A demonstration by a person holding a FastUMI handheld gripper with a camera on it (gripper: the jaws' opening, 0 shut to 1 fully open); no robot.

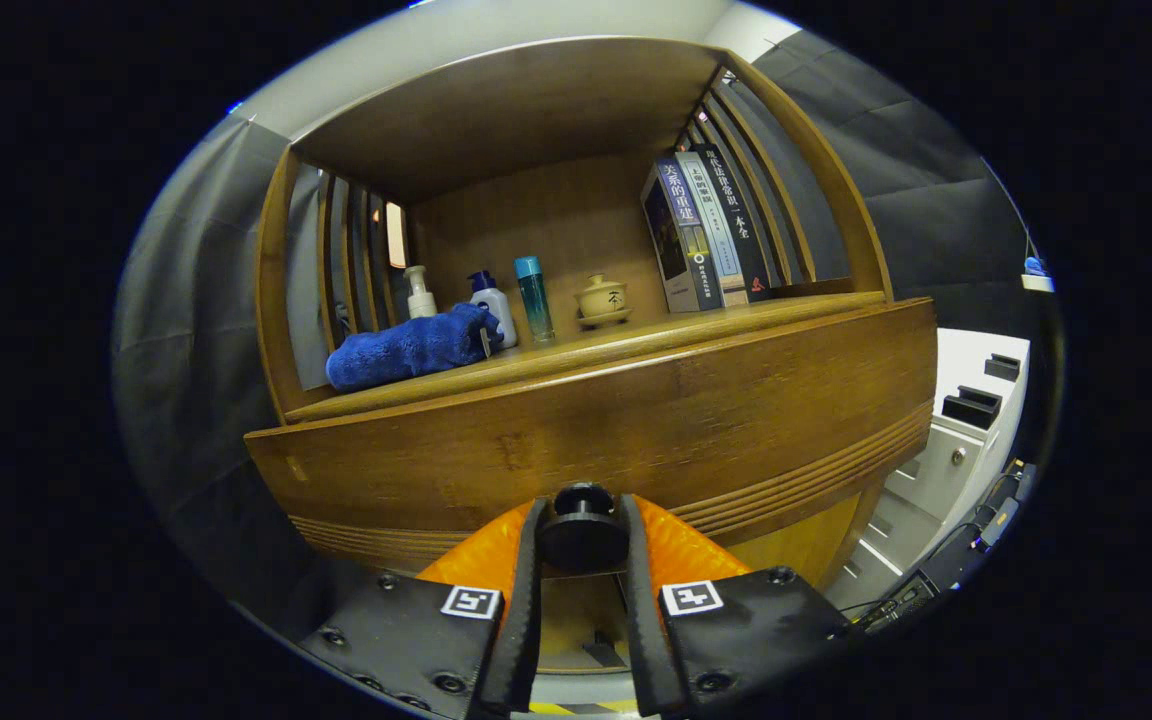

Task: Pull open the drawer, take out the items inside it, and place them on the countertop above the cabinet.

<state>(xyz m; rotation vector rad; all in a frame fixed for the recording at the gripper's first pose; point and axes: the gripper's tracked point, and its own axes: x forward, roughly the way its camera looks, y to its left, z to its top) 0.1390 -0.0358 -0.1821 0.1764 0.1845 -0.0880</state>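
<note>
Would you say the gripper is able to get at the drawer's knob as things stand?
Probably yes: the gripper already has the dark round knob between its two fingers, which sit close against its sides on the wooden drawer front. Nothing stands in the way, though whether both fingers press firmly is hard to tell.

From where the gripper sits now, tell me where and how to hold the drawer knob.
Grip the round black knob across its sides, coming straight at the drawer front. The gripper already has one finger on each side of it, apparently pressing. The knob stands out from the flat wooden front, so a straight pull back should suit.
</note>
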